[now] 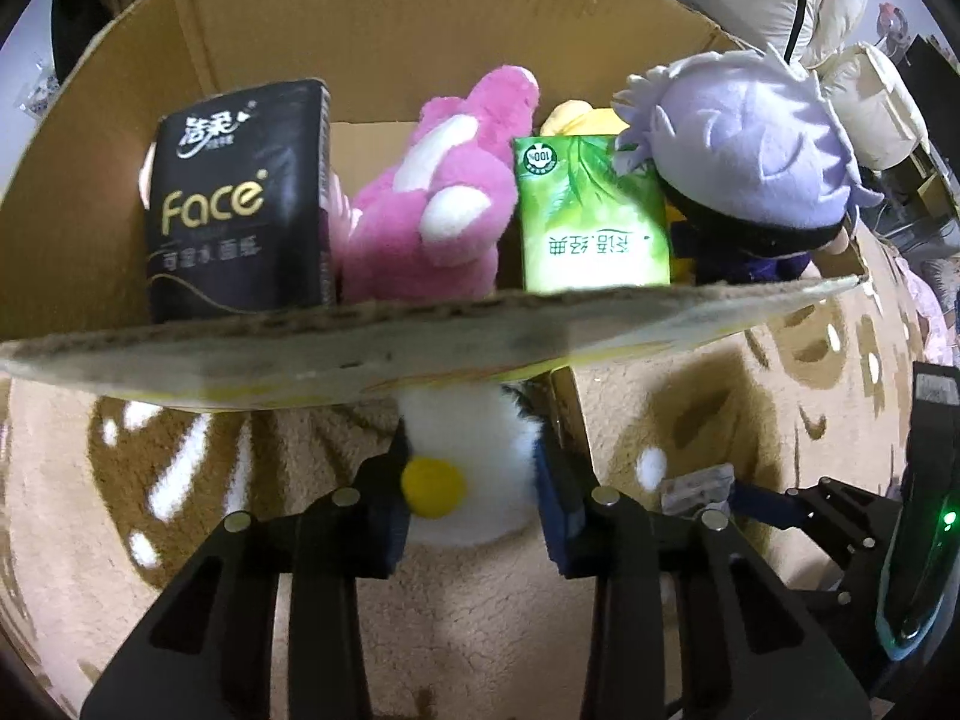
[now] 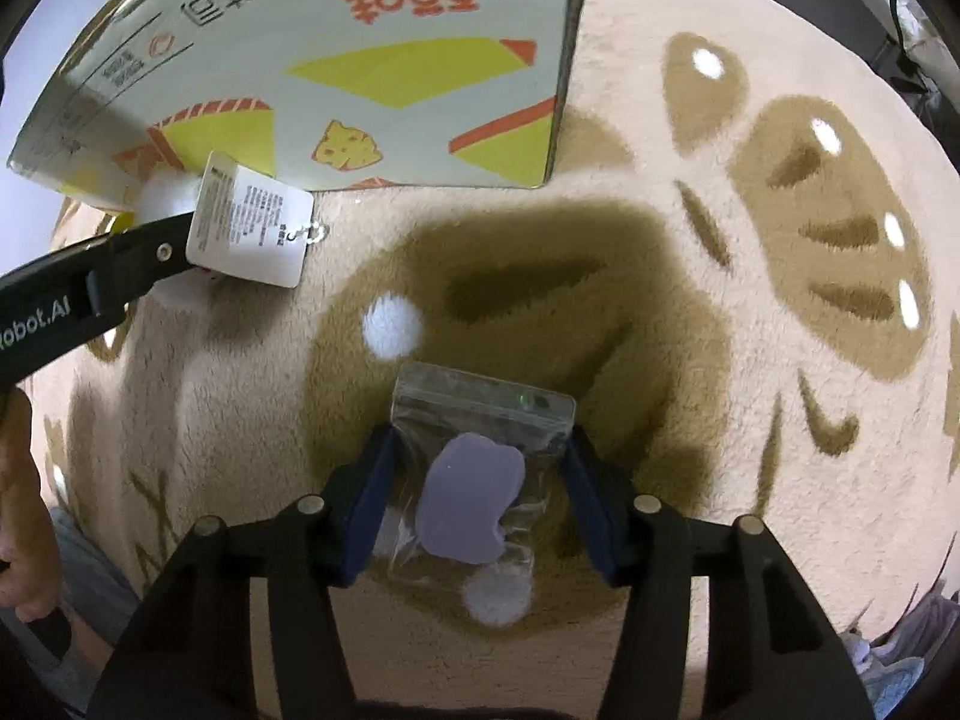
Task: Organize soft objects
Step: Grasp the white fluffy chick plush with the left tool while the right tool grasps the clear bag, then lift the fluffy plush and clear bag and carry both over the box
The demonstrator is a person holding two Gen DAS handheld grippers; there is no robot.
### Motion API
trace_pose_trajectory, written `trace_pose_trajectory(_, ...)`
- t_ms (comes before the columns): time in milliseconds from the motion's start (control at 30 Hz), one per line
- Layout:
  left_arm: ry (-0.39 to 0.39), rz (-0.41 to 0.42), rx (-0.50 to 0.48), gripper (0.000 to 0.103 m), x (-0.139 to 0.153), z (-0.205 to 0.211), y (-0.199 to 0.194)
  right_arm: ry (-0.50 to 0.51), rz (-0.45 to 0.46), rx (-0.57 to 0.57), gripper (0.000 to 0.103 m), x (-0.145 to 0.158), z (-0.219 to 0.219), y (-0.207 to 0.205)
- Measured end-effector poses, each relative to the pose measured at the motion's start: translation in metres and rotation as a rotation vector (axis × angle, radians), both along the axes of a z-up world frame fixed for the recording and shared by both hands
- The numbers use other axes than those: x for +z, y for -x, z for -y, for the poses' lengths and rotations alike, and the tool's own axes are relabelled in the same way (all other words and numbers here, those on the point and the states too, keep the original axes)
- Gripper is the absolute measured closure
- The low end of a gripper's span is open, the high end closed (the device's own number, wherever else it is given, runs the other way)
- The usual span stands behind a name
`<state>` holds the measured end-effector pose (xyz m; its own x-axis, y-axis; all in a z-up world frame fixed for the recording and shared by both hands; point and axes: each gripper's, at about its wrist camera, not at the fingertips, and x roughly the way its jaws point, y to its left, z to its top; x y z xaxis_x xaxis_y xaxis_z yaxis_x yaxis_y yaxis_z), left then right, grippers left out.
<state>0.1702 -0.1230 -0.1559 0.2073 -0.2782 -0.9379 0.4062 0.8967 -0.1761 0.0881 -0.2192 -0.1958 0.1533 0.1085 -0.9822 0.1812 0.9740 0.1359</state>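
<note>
right under the right gripper (image 2: 480,498) lies a small clear zip bag (image 2: 474,480) with a lilac felt piece inside, flat on the fluffy rug (image 2: 780,360); the blue pads stand either side of it, close to its edges or just touching, so i'd say the gripper is partly open around the bag and not yet clamped on it, lined up for a pinch. the bag's sealed strip points toward twelve o'clock, its loose end back toward six. over on the left, the left gripper (image 1: 474,492) is closed on a white plush toy (image 1: 468,450) with a yellow round patch, held just below the near flap of the cardboard box (image 1: 420,36), which sits at twelve o'clock from it. i'd guess it is held up there to clear that flap and go in with the rest. from the right camera the same toy shows at ten o'clock, its paper tag (image 2: 249,222) dangling against the box's printed side. inside the box, packed upright side by side, stand a black tissue pack (image 1: 234,204), a pink plush (image 1: 438,198), a green tissue pack (image 1: 591,216) and a lilac-haired doll (image 1: 750,150), so only a little room remains.
</note>
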Motion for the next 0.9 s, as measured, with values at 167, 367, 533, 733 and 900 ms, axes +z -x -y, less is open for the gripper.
trace_pose_trajectory(167,-0.027,0.024,0.0,0.07,0.004,-0.003,0.016,-0.028,0.052,-0.031,0.046,0.009,0.007,0.001)
trace_pose_trajectory(367,-0.033,0.05,0.035,0.07,0.012,-0.022,0.044,-0.042,0.14,-0.026,0.047,0.023,0.001,0.001)
trace_pose_trajectory(533,-0.039,0.124,0.05,0.07,0.037,-0.041,0.071,-0.051,0.261,-0.024,0.048,0.049,-0.002,0.005)
trace_pose_trajectory(733,-0.038,0.23,0.111,0.07,0.069,-0.062,0.086,-0.077,0.403,-0.002,0.098,0.089,0.003,0.005)
trace_pose_trajectory(900,-0.054,0.271,0.146,0.07,0.081,-0.074,0.079,-0.115,0.374,-0.031,0.098,0.081,0.014,0.011)
